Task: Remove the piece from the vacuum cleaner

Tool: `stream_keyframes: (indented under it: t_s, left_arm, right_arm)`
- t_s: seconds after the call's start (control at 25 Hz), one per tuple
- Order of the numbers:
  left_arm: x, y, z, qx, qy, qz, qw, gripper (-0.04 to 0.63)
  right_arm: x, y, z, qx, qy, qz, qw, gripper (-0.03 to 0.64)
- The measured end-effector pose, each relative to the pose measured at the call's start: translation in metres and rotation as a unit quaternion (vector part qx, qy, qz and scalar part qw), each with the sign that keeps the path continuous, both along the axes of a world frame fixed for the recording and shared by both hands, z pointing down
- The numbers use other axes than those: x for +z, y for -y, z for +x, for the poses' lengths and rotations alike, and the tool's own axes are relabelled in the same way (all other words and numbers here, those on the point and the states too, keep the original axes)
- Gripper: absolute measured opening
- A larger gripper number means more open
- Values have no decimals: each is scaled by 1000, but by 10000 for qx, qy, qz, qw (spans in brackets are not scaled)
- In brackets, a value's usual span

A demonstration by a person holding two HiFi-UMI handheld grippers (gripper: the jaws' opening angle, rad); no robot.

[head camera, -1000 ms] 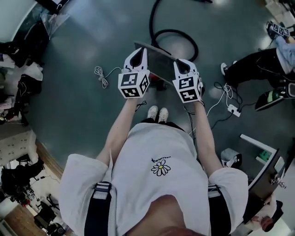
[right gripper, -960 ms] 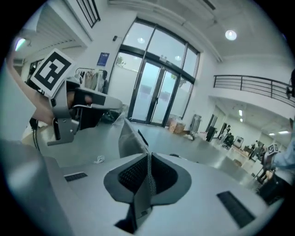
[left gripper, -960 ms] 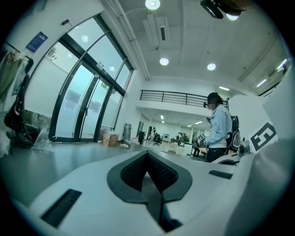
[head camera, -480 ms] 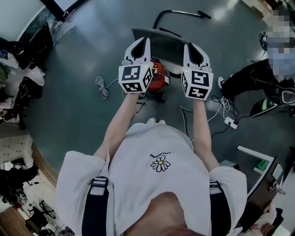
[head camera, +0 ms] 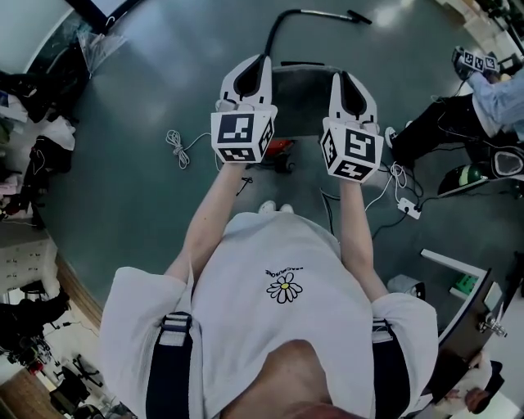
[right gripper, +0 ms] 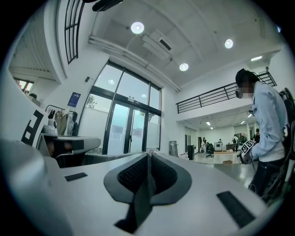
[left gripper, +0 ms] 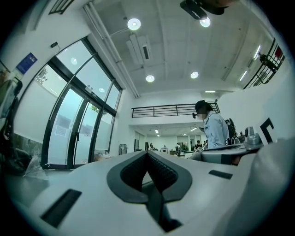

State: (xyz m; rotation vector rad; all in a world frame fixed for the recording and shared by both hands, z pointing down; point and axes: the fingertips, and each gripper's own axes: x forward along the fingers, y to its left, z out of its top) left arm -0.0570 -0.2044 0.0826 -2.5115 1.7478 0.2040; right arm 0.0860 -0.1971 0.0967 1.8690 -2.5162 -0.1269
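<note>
In the head view a dark grey flat piece (head camera: 299, 102) hangs in the air, wedged between the inner sides of my two grippers. My left gripper (head camera: 259, 67) is at its left edge and my right gripper (head camera: 341, 80) at its right edge. Both point away from me, roughly level. Far below on the floor stands the red vacuum cleaner (head camera: 281, 148), mostly hidden by the piece, with its black hose (head camera: 282, 24) beyond. The left gripper (left gripper: 148, 155) and the right gripper (right gripper: 148, 156) each show shut jaws with nothing between them. The piece (left gripper: 226, 156) (right gripper: 69, 144) shows beside each.
A person (head camera: 458, 106) sits on the floor at the right, near a white power strip (head camera: 409, 209) and its cables. A white cord (head camera: 176, 139) lies left of the vacuum. Bags and clutter line the left wall, and a cabinet (head camera: 463, 286) stands at the lower right.
Both grippers have risen together, carrying the grey piece up and away from the red vacuum cleaner, which now sits smaller and lower behind them. The grippers have also tipped up toward level.
</note>
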Motion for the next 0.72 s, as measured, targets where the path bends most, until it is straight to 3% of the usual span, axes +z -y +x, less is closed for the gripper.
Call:
stream_keyframes:
  t_s: [0.72]
  left_arm:
    - [16, -10, -8, -118, -215, -143, 9996, -2]
  right_arm:
    - [-6, -13, 11, 26, -124, 173, 9998, 35]
